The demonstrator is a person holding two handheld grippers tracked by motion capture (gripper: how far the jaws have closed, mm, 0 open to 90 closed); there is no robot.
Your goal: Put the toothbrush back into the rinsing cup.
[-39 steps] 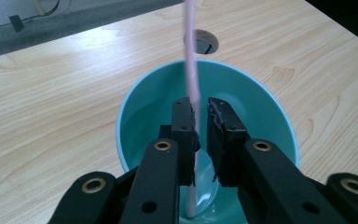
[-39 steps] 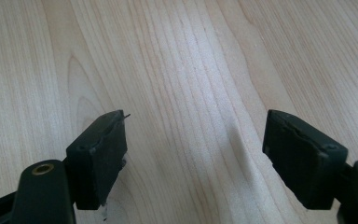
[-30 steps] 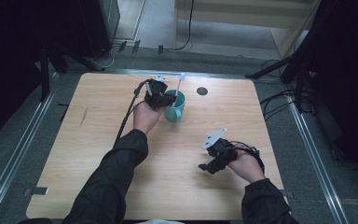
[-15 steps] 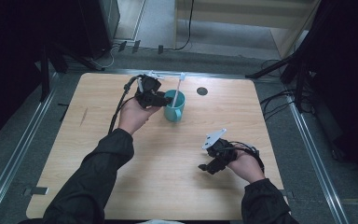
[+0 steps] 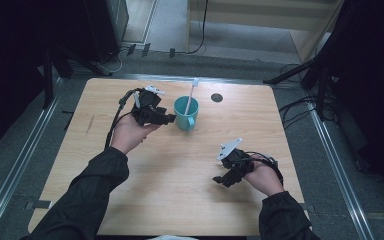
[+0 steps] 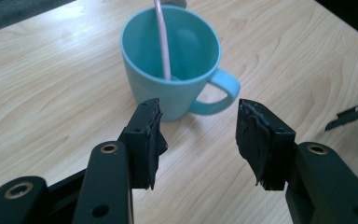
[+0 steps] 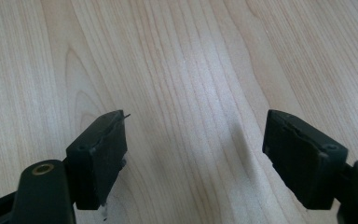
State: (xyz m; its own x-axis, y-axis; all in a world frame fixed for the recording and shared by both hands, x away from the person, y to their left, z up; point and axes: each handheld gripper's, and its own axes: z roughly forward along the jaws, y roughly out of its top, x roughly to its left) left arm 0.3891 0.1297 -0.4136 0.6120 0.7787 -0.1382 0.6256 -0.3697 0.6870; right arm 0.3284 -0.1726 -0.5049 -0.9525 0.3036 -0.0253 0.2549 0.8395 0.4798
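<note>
Wooden table [image 5: 145, 190] bears mug [image 5: 186, 113] beside left tool [image 5: 166, 119].

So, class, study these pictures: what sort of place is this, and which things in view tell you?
Probably a lab or workshop set up for recording. A bare wooden table stands between metal floor rails, cables trail across the grey floor, and a teal mug holding a toothbrush stands like a test prop.
</note>
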